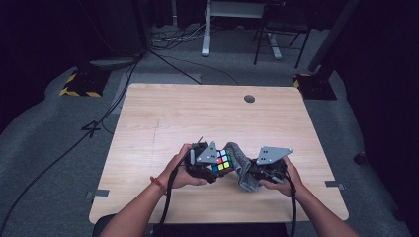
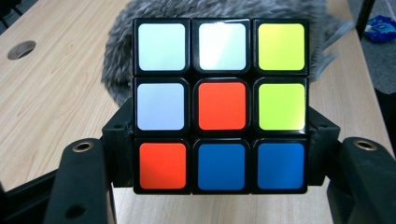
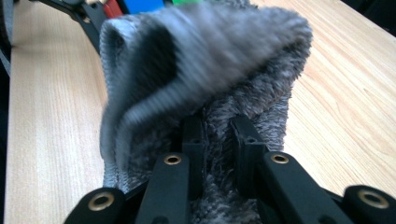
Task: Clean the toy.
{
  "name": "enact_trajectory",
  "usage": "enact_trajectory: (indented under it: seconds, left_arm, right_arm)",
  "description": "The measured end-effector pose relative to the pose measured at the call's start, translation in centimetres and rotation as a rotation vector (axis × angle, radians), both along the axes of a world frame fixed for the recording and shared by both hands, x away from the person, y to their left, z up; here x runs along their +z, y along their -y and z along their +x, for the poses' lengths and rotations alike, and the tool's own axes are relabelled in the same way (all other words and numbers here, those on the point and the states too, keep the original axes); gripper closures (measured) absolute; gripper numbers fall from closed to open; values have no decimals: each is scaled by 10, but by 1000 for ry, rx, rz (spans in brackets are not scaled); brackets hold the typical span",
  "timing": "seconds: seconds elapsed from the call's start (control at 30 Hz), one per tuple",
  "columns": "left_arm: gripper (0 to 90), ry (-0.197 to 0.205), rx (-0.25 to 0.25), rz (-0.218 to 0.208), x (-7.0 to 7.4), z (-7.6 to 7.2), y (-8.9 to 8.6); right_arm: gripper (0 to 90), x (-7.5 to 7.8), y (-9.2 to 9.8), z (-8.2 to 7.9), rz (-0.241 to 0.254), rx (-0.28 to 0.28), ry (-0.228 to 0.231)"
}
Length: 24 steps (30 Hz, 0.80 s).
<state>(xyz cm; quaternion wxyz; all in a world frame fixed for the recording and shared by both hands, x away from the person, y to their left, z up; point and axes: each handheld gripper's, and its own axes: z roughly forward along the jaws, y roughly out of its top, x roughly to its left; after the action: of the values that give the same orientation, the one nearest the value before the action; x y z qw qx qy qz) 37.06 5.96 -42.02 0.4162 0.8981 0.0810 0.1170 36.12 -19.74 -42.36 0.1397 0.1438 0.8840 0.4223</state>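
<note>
A puzzle cube (image 1: 223, 161) with black edges and coloured stickers is clamped in my left gripper (image 1: 213, 168), shut on it above the table's near middle. In the left gripper view the cube (image 2: 220, 105) shows a face of white, yellow-green, orange and blue squares, with the black jaws pressing its lower sides. My right gripper (image 1: 252, 170) is shut on a fuzzy grey cloth (image 1: 241, 165). In the right gripper view the grey cloth (image 3: 205, 70) bunches up over the jaws and hides their tips. The cloth lies against the cube's right side.
The light wooden table (image 1: 197, 113) has a round cable hole (image 1: 249, 98) at the far right. Beyond the table, cables and desk legs (image 1: 205, 29) stand on the grey carpet. A black cable trails from each gripper toward the person.
</note>
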Motion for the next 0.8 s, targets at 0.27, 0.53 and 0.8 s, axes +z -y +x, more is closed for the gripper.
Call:
enact_trajectory:
  seconds: [0.27,0.53,0.8]
  left_arm:
    - [338,-6,-10,65,-12,-1,13]
    - [337,-23,7,73,-16,1,14]
    - [335,-35,11,82,-18,2,18]
  right_arm:
    - [787,13,-3,-6,56,33,25]
    - [787,8,-6,2,133,35,-5]
    - [788,17,-13,-1,186,63,5]
